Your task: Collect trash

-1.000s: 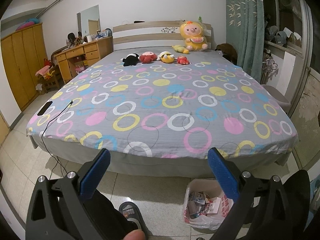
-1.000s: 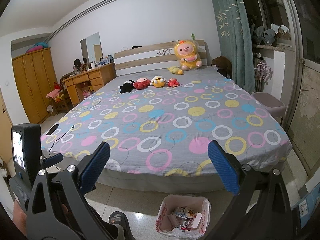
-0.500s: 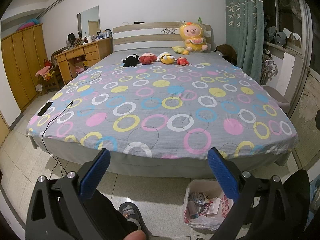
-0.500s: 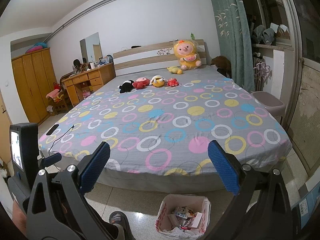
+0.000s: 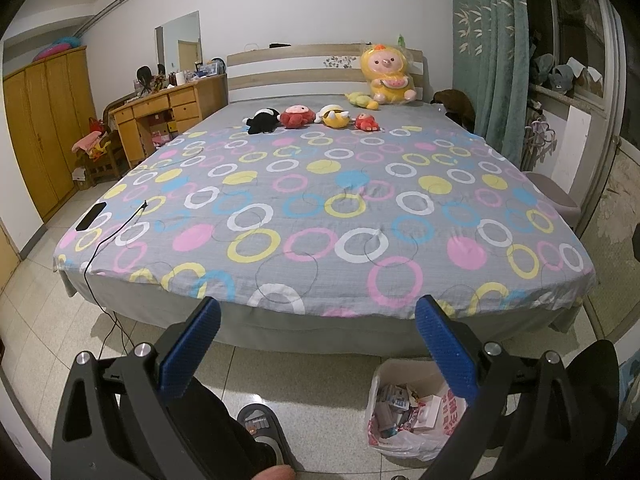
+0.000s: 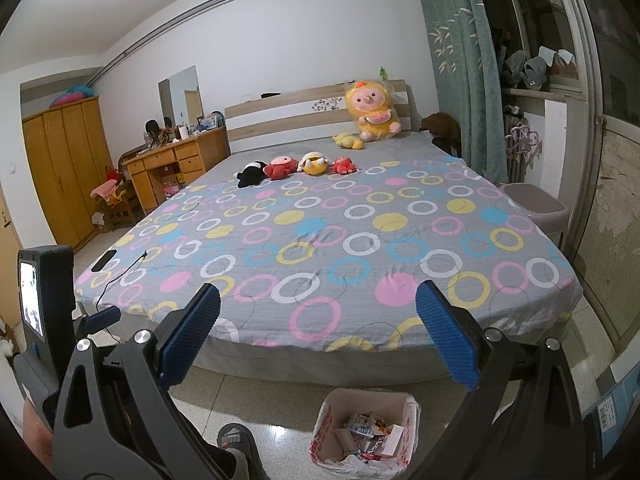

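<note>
A white plastic trash bag with red print stands open on the tiled floor at the foot of the bed, filled with small boxes and wrappers. It also shows in the right wrist view. My left gripper is open and empty, held above the floor in front of the bed, left of the bag. My right gripper is open and empty, above and behind the bag. The left gripper's body shows at the left edge of the right wrist view.
A wide bed with a ring-patterned grey cover fills the middle. Plush toys lie near the headboard. A black phone and cable lie at its left edge. A wooden desk, wardrobe, curtain and my slippered foot surround it.
Both views have shifted very slightly; the bed and bag sit almost where they were. Both grippers stay open and empty.
</note>
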